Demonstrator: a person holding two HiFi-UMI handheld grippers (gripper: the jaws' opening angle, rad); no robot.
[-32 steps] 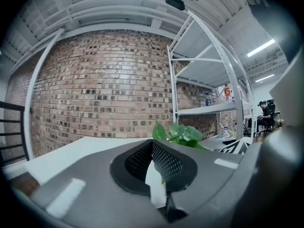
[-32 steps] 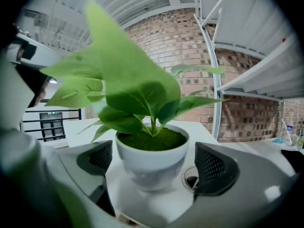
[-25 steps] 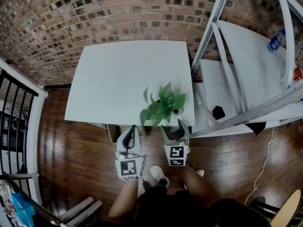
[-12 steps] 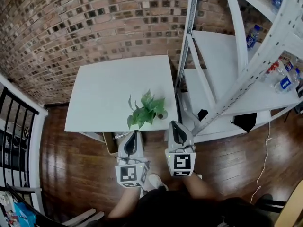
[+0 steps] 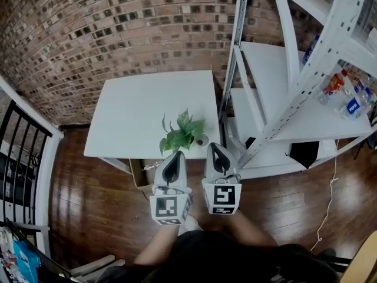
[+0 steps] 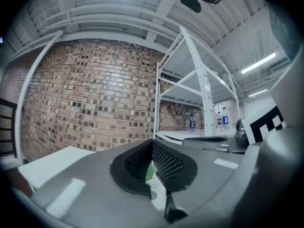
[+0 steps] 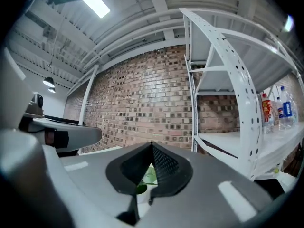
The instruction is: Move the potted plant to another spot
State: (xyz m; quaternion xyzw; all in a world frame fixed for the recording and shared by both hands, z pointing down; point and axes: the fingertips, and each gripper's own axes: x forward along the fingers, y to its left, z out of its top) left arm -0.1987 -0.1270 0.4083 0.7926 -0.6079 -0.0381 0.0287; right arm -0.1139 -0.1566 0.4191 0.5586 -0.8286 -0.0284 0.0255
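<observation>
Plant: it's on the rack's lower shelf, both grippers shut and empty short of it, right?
No: the head view shows the plant on the white table, beside the rack. The left gripper and right gripper are shut and empty, short of it.

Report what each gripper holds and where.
Nothing: left gripper and right gripper have jaws shut on nothing; the potted plant stands free on the table.

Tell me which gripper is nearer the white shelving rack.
Right. In the head view the right gripper is just beside the front of the white shelving rack. The left gripper sits on its far side, below the leaves of the potted plant.
</observation>
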